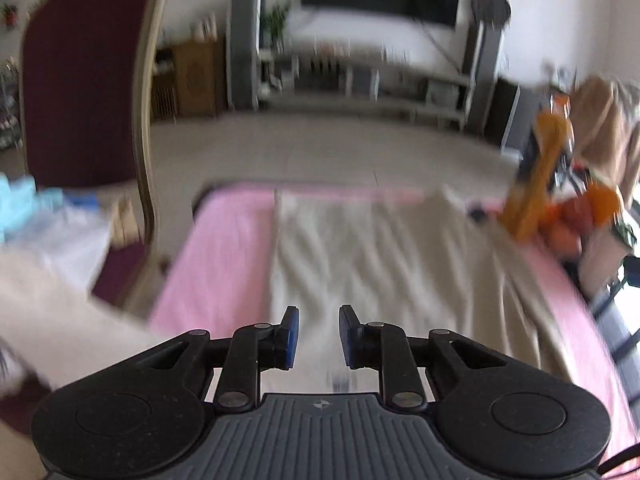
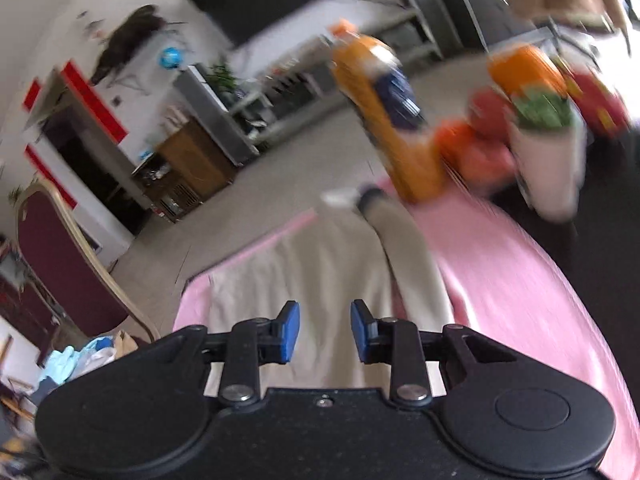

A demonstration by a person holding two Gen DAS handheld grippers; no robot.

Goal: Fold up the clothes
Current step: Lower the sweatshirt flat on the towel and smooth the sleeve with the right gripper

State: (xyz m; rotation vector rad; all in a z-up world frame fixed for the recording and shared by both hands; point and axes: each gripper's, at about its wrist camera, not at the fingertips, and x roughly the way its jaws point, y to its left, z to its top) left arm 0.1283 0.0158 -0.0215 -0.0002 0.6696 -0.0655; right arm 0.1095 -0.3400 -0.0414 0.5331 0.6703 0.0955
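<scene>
A beige garment [image 1: 384, 256] lies spread flat on a pink-covered table [image 1: 216, 264], blurred by motion. In the right wrist view the same beige garment [image 2: 320, 272] shows a sleeve running up toward its dark cuff [image 2: 370, 200] at the far edge of the pink cover [image 2: 512, 280]. My left gripper [image 1: 319, 336] hovers over the garment's near part, open, with nothing between its blue pads. My right gripper [image 2: 325, 334] is also open and empty, above the garment's near middle.
An orange drink bottle [image 2: 384, 120] stands at the table's far right beside fruit [image 2: 480, 144] and a white pot with greenery [image 2: 548, 152]. A dark red chair [image 1: 88, 92] stands at the left, with a pile of light clothes [image 1: 44, 232] near it.
</scene>
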